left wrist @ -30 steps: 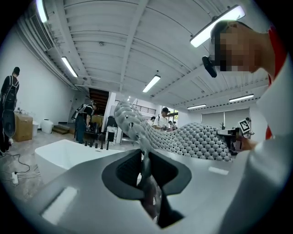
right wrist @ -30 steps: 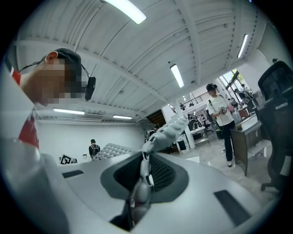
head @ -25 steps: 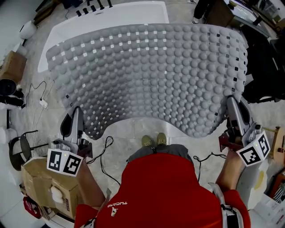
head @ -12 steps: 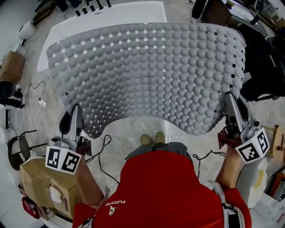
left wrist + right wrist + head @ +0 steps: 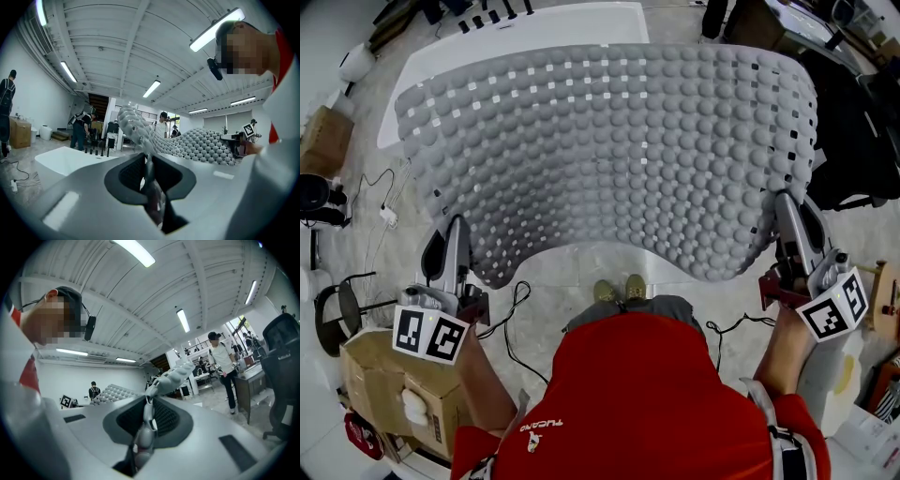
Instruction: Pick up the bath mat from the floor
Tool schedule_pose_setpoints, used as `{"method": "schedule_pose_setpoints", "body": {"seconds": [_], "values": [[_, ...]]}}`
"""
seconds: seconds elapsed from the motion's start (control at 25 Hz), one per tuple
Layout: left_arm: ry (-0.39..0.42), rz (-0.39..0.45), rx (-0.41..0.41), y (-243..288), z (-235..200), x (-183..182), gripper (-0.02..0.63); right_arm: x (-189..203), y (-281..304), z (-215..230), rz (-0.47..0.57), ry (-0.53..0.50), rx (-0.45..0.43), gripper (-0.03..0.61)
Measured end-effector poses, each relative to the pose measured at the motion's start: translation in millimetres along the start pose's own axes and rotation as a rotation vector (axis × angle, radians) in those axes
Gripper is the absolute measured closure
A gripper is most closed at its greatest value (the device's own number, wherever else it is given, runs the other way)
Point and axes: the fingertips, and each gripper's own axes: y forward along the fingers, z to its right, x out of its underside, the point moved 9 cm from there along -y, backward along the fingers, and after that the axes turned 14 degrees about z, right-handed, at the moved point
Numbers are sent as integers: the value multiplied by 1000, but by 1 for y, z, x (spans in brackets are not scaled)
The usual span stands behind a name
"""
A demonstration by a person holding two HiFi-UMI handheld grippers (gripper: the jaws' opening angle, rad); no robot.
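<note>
Above floor (image 5: 581, 265): bath mat (image 5: 609, 150) outspread; long axis left-right (bumps up).

The bath mat (image 5: 609, 159) spans from your left gripper (image 5: 457, 227) to your right gripper (image 5: 787, 202) and blocks everything ahead. At far left the white tub (image 5: 441, 56) lies behind it. A cardboard box (image 5: 375, 370) crowds your near left, and a black chair (image 5: 862, 131) stands close on the right. The bare floor (image 5: 572, 272) by your feet is open, crossed by a cable (image 5: 511, 319).

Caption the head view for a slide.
Left gripper and right gripper grip the near corners of a grey nubbed bath mat, holding it spread over a white bathtub.
</note>
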Motion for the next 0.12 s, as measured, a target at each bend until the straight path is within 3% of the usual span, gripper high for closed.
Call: {"method": "schedule_pose_setpoints", "body": {"seconds": [0.12], "values": [[5, 3, 1, -2, 0, 0, 561, 2, -1, -1, 2, -1, -2, 538]]}}
